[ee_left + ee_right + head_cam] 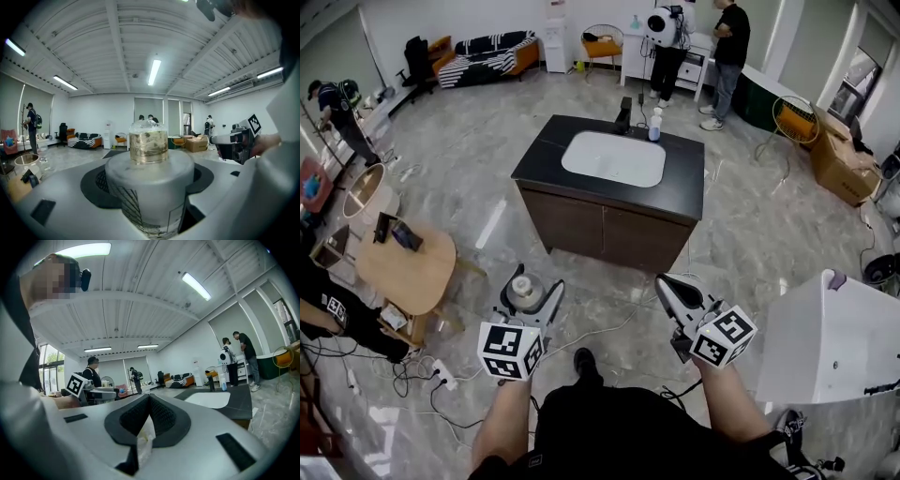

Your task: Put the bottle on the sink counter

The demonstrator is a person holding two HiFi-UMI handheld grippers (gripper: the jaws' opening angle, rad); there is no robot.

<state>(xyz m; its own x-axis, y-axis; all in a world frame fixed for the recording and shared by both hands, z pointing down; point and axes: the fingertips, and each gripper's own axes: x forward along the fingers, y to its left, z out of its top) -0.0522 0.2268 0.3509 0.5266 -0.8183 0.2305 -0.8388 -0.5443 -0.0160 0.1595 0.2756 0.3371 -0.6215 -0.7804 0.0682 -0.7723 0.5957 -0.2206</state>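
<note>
The left hand-held gripper (526, 300) is closest, low in front of the person's body. Its jaws are spread to the width of the bottle (522, 289) and clamp its pale body from both sides. The bottle stands roughly upright, its long axis across the jaws and its gold, film-wrapped cap (148, 146) on top. So the task's thing is off every surface, carried in the left jaws.

Beside it, the right hand-held gripper (677, 292) has its jaws pressed together on a thin whitish scrap (144, 437); what the scrap is I cannot tell.

Ahead, across a stretch of bare tiled floor (487, 216), stands the dark-topped desk (680, 187) with the white sink basin (614, 157) set in it. It lies well apart from both grippers, forward and a little to the right of the left one. The near edge of its top is bare on both sides of the basin.

At its far edge are the tap (624, 114) and a small bottle (654, 127).

The coming move looks like a forward carry with the left arm, keeping the bottle upright, to a bare part of the dark top.
</note>
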